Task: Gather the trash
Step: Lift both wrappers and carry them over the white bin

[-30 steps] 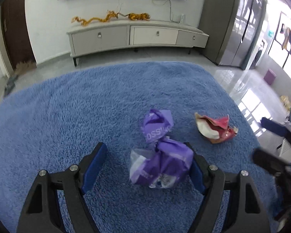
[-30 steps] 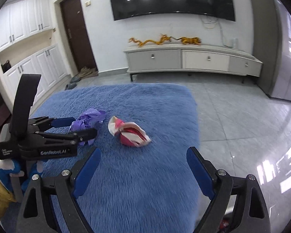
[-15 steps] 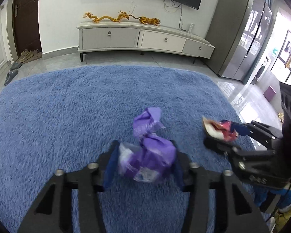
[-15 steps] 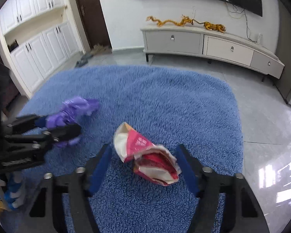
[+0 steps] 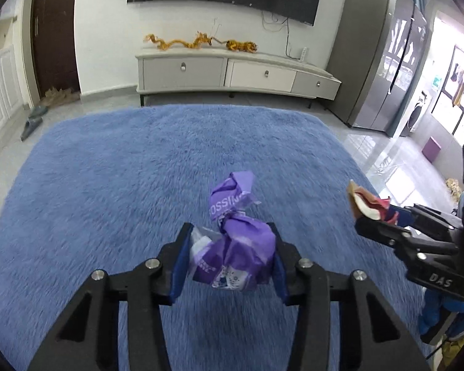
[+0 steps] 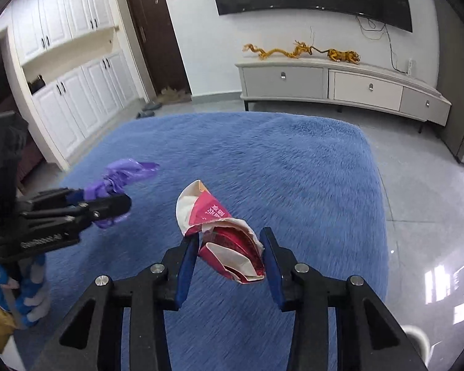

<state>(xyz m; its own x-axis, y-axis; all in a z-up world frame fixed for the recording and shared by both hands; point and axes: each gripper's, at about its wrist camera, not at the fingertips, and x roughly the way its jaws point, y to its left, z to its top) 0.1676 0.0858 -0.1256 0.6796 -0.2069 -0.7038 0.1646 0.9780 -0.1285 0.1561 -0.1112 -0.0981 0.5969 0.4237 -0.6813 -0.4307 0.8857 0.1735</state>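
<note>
A crumpled purple wrapper (image 5: 235,253) sits squeezed between the blue pads of my left gripper (image 5: 229,232), which is shut on it and holds it above the blue rug (image 5: 108,185). In the right wrist view a crumpled red and white wrapper (image 6: 207,210) is between the pads of my right gripper (image 6: 230,238). Its jaws are closing and the pads press on the wrapper, which hangs clear of the rug. Each view also shows the other hand: the left gripper (image 6: 108,204) with the purple wrapper (image 6: 120,176), and the right gripper (image 5: 383,219) with the red wrapper (image 5: 365,204).
The rug (image 6: 263,170) lies on a glossy grey tile floor (image 6: 417,201). A low TV cabinet (image 5: 232,74) stands against the far wall, a tall grey fridge (image 5: 377,61) to its right. White cupboards (image 6: 77,92) and a dark door (image 6: 157,31) line the left. A person's blue slippered foot (image 6: 31,293) is at the lower left.
Both grippers have closed on their wrappers, the left on the purple one, the right on the red one. Both wrappers have come up off the rug.
</note>
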